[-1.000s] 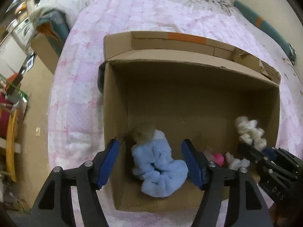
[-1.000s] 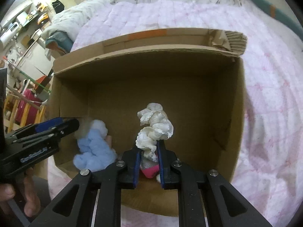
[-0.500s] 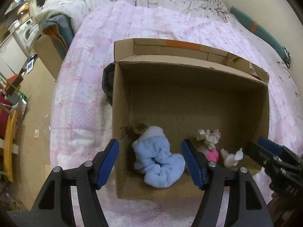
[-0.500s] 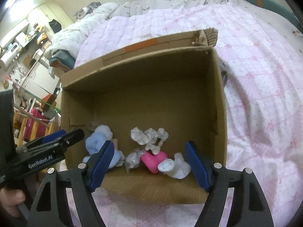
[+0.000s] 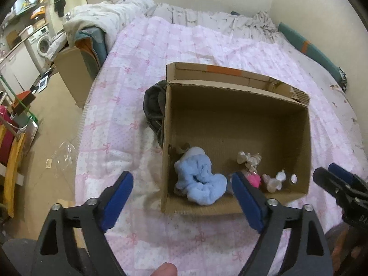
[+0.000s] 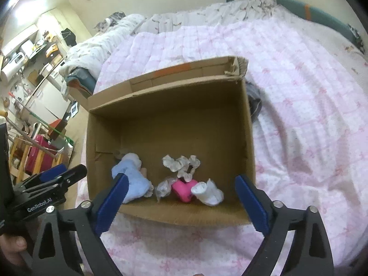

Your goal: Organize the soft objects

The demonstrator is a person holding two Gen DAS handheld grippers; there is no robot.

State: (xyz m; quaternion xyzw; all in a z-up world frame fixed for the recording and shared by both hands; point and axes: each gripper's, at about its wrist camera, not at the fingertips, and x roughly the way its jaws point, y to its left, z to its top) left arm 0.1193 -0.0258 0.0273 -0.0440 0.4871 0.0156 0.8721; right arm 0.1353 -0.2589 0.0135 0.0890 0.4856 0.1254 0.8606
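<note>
An open cardboard box (image 5: 234, 119) (image 6: 170, 124) sits on the pink bed quilt. On its floor near the front wall lie a light blue fluffy piece (image 5: 199, 179) (image 6: 132, 177), a cream ruffled piece (image 5: 249, 159) (image 6: 180, 163), a pink piece (image 5: 254, 179) (image 6: 184, 188) and a white sock (image 6: 208, 193). My left gripper (image 5: 181, 200) is open and empty, held above the box's front left corner. My right gripper (image 6: 180, 204) is open and empty, above the box's front wall. Each gripper shows at the edge of the other's view.
A dark garment (image 5: 154, 108) lies against the box's left side. The pink quilt (image 6: 310, 115) spreads right and beyond. Rumpled bedding (image 5: 110, 20) piles at the far left of the bed. Another carton (image 5: 73, 73) and clutter stand on the floor to the left.
My right gripper opened and let the cream ruffled piece drop into the box. Both grippers then rose and pulled back from the box, which now looks smaller.
</note>
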